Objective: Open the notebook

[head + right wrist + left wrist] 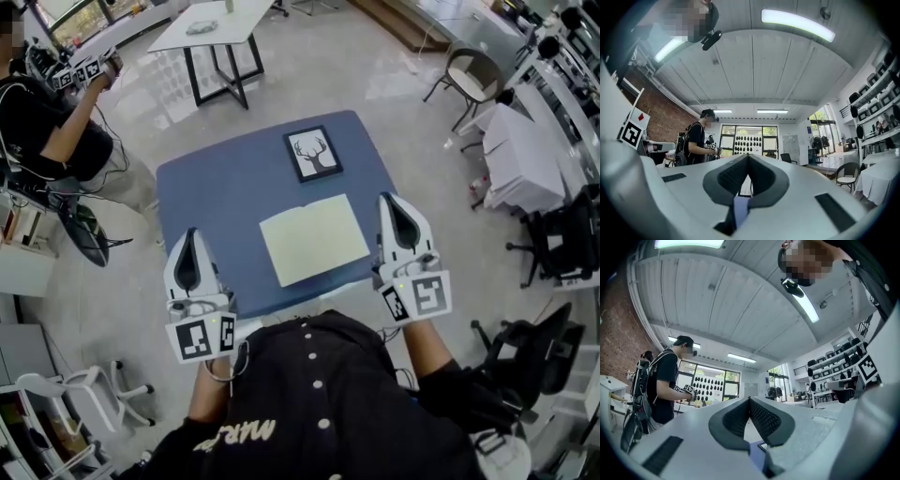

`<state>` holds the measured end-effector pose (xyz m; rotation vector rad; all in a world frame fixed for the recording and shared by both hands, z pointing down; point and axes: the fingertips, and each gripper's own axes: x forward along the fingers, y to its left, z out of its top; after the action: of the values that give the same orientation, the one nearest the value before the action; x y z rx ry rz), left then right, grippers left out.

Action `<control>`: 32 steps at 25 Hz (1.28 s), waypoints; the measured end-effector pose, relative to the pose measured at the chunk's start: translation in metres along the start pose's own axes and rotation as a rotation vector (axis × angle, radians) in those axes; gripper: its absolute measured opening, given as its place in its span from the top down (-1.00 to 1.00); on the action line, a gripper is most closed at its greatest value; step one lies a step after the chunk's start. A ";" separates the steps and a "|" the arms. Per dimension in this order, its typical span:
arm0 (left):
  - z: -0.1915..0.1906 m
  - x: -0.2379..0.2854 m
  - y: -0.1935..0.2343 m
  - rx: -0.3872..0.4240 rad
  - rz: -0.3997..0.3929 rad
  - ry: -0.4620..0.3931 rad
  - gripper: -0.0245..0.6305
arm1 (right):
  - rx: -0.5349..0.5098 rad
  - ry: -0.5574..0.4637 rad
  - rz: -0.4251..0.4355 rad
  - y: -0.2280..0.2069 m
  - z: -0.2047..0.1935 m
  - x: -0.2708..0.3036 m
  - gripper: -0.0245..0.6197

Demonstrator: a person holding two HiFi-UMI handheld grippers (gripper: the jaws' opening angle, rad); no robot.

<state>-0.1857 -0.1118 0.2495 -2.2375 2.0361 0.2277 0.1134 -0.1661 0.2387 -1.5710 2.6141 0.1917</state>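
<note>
Looking at the notebook [314, 240], we find it lying open, cream pages up, near the front edge of the blue bench [216, 187], with a framed deer picture [313, 153] just behind it. We judge the opening done, so doing this step well means keeping both tools clear of the pages and not flipping them shut. The left tool [190, 236] hangs by the bench's front-left corner, the right tool [390, 201] beside the notebook's right edge, apart from it; both have jaws pressed together on nothing.
</note>
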 end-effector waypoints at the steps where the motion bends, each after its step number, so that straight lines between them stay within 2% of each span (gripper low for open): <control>1: 0.001 -0.001 0.003 0.001 0.007 -0.004 0.92 | -0.001 -0.001 -0.001 -0.001 0.000 -0.002 0.91; 6: 0.005 -0.004 0.010 -0.004 0.034 -0.015 0.92 | 0.000 0.008 -0.016 -0.009 -0.005 -0.008 0.91; 17: 0.008 -0.005 0.004 0.008 0.013 -0.016 0.92 | 0.024 0.031 -0.041 -0.014 -0.013 -0.007 0.91; 32: 0.008 -0.004 0.002 0.015 0.007 -0.020 0.92 | 0.012 0.047 -0.027 -0.008 -0.018 -0.002 0.91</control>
<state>-0.1881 -0.1063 0.2427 -2.2108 2.0295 0.2338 0.1211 -0.1706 0.2568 -1.6257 2.6225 0.1385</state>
